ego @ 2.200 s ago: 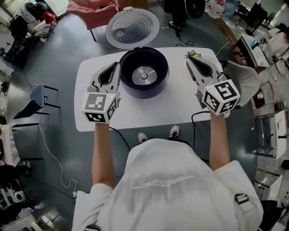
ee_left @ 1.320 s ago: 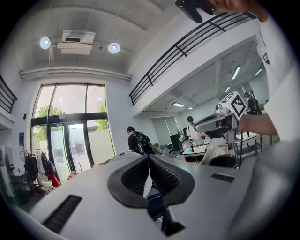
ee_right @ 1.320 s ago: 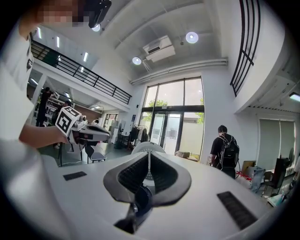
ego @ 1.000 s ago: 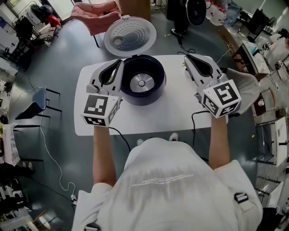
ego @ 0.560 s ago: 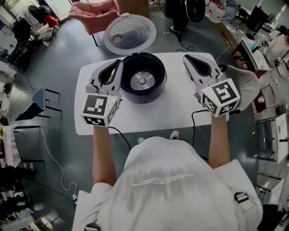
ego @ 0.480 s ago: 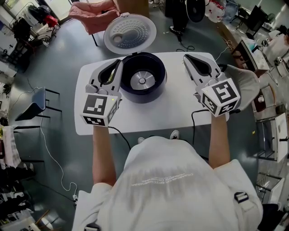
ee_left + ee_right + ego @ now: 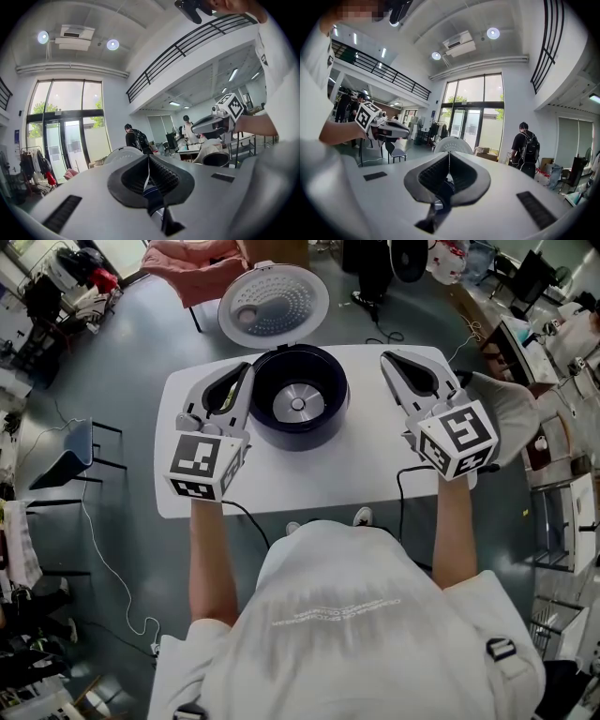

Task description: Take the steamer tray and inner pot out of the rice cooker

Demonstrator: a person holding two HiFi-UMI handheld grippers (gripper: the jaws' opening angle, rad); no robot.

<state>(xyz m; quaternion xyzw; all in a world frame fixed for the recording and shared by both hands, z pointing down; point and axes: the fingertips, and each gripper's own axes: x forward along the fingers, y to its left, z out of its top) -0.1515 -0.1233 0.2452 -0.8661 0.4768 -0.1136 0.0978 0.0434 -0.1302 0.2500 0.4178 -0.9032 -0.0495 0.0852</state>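
Observation:
A dark blue rice cooker (image 7: 298, 395) stands open at the back middle of the white table (image 7: 366, 465). Its white perforated lid (image 7: 274, 304) is tipped back. Inside, a silver round disc (image 7: 297, 405) shows at the bottom of the dark bowl. My left gripper (image 7: 247, 369) hovers just left of the cooker, jaws shut and empty. My right gripper (image 7: 385, 358) hovers to the cooker's right, apart from it, also shut and empty. In the left gripper view the closed left gripper (image 7: 149, 158) points past the lid (image 7: 123, 153). In the right gripper view the closed right gripper (image 7: 449, 153) points the same way.
A black cable (image 7: 417, 474) hangs over the table's front right edge. A pale chair (image 7: 73, 444) stands on the floor at left, pink cloth (image 7: 192, 263) behind the table, and a grey padded seat (image 7: 511, 409) at right. A person with a backpack (image 7: 527, 149) stands far off.
Only the head camera has shifted slightly; both grippers and the cooker stay where they were.

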